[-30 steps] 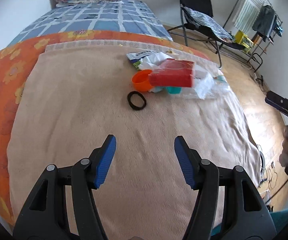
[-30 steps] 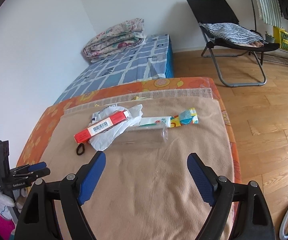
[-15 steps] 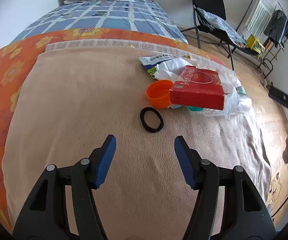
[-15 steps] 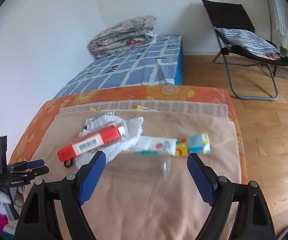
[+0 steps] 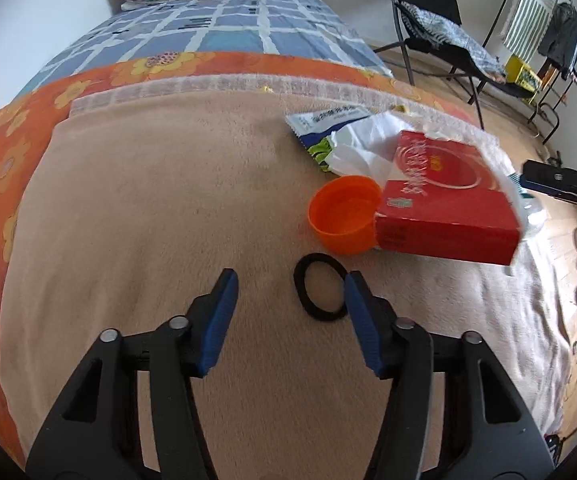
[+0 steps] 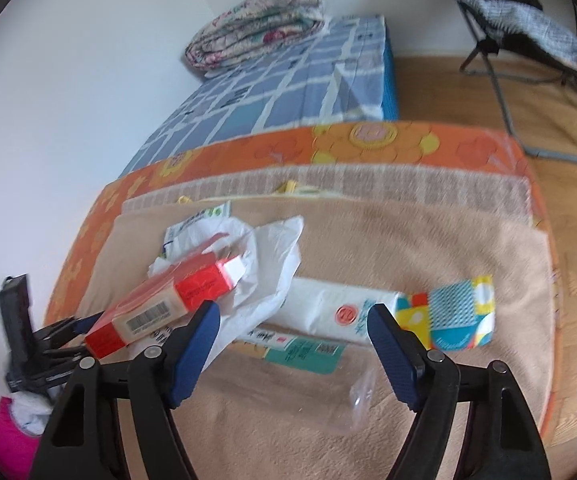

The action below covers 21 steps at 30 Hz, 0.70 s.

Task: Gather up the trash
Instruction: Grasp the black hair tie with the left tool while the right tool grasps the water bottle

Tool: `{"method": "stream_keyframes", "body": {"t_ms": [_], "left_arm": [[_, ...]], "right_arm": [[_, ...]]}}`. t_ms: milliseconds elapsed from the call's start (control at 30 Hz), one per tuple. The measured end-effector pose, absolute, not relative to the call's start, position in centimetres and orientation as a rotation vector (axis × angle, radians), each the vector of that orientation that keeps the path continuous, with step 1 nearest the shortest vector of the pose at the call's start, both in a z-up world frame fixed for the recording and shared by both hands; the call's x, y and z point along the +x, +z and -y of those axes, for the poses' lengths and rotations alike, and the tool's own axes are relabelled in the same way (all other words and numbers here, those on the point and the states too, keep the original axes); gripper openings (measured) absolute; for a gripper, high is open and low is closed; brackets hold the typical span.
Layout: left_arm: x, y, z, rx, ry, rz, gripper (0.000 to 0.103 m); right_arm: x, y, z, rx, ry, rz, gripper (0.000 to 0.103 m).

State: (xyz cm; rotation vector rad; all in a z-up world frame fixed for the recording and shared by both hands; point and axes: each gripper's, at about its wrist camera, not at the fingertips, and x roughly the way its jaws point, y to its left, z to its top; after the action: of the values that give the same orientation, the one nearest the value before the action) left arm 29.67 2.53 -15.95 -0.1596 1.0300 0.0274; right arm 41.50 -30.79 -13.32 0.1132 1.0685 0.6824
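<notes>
Trash lies on a beige blanket. In the left wrist view a black ring lies just ahead of my open left gripper, close to its right finger. Behind it sit an orange cap, a red box, a white plastic bag and a printed sachet. In the right wrist view my open right gripper hovers over a white tissue pack, a teal-labelled clear wrapper, the red box, the white bag and a colourful pack.
The blanket lies on an orange flowered mattress beside a blue checked mattress with a folded quilt. A folding chair stands on the wooden floor to the right. A clear plastic scrap lies near the front.
Both grippers have moved forward toward the trash. The black ring now lies close to the left gripper's right finger, and the right gripper is over the tissue pack and wrapper. Both stay open.
</notes>
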Motion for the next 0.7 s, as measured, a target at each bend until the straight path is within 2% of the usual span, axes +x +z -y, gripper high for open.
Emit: {"method": "stream_keyframes", "body": {"t_ms": [33, 67, 133, 200, 267, 467, 700], "left_arm": [[30.1, -16.5, -2.5, -0.153, 0.033, -1.048, 0.048], [30.3, -16.9, -2.5, -0.147, 0.038, -1.060, 0.040], [30.5, -17.2, -2.5, -0.122, 0.051, -1.058, 0.033], [30.6, -17.3, -2.5, -0.096, 0.061, -1.055, 0.018], [30.5, -17.3, -2.8, -0.092, 0.053, -1.053, 0.009], [29.8, -17.2, -4.0, -0.110, 0.045, -1.055, 0.005], [28.4, -16.6, -4.9, -0.097, 0.047, -1.059, 0.004]], "right_arm": [[41.4, -13.5, 30.8, 0.117, 0.695, -1.080, 0.079], [41.1, -13.6, 30.8, 0.116, 0.706, -1.085, 0.078], [40.6, -13.6, 30.8, 0.115, 0.729, -1.097, 0.078], [40.0, -13.6, 30.7, 0.115, 0.755, -1.114, 0.078], [39.2, -13.6, 30.5, 0.106, 0.792, -1.137, 0.078], [35.8, -13.9, 28.8, -0.016, 0.890, -1.184, 0.078], [34.0, -14.7, 26.0, -0.192, 0.869, -1.153, 0.078]]}}
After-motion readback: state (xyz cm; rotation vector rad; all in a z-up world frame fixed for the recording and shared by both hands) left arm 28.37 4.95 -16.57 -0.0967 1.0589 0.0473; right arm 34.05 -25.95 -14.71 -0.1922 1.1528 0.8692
